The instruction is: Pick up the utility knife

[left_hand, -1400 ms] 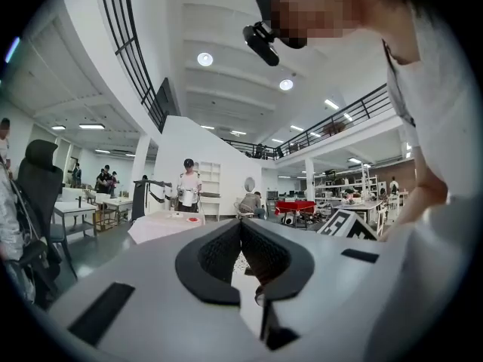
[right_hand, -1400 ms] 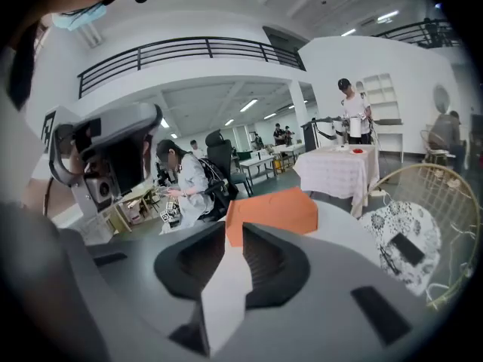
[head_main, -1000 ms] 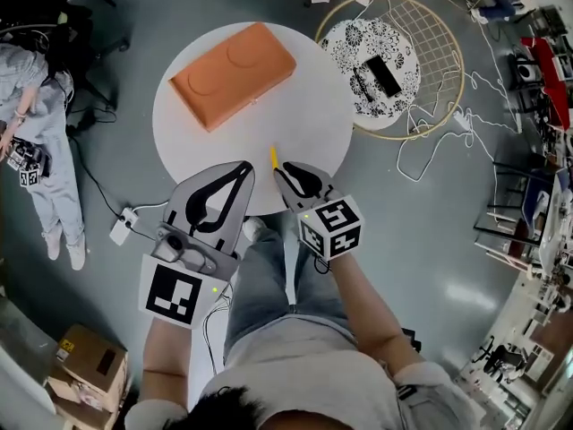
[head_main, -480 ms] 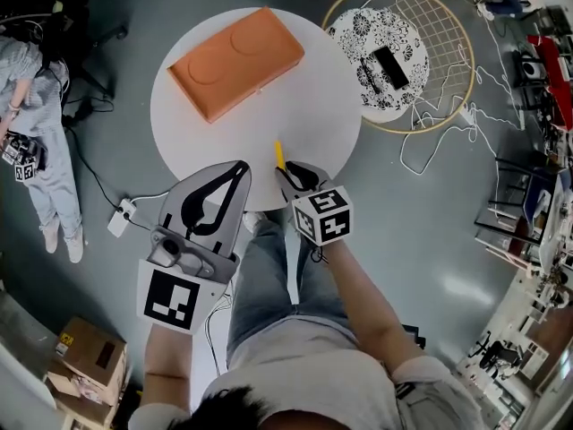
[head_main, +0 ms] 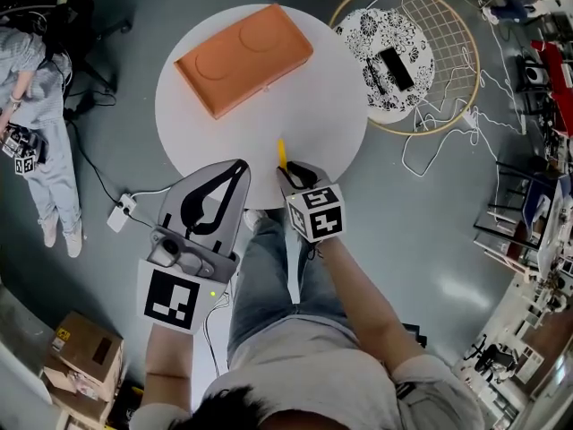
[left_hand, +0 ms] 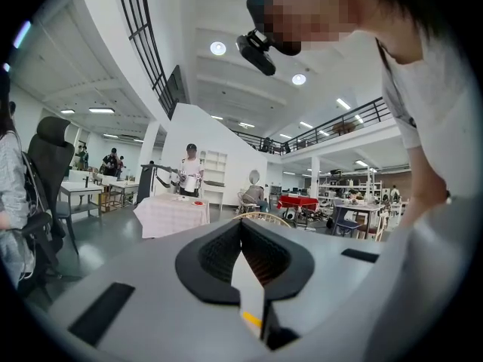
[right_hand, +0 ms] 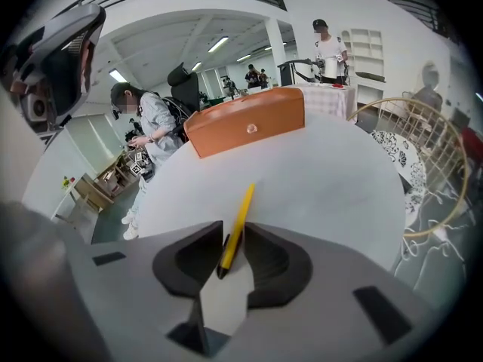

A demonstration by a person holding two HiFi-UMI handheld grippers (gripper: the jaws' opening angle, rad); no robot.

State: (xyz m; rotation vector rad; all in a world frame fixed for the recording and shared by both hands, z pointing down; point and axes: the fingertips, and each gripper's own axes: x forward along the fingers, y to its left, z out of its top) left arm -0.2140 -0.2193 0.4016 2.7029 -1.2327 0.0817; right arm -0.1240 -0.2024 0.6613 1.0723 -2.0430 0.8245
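Jaws of left gripper (head_main: 235, 170) pressed together, nothing between, held off table (head_main: 331, 106) rim at 7 o'clock. Orange box (head_main: 243, 58) set at table's 11 o'clock. Utility knife (head_main: 280, 153), yellow and slim, found at table's 6 o'clock edge, pointed toward 12. Its black tail end pinched in narrow jaws of right gripper (right_hand: 232, 231). Knife judged light, stiff, smooth-sided. Swing or slip risked from tail hold, so grip nearer mid-body preferred, blade end avoided. Floral cushion (head_main: 358, 34) seen beyond table at 2 o'clock.

You're in a large workshop hall: bare grey floor (head_main: 421, 240), loose cables (head_main: 421, 155) at two o'clock, gear-laden benches (head_main: 546, 70) at three, cardboard boxes (head_main: 85, 365) at eight.
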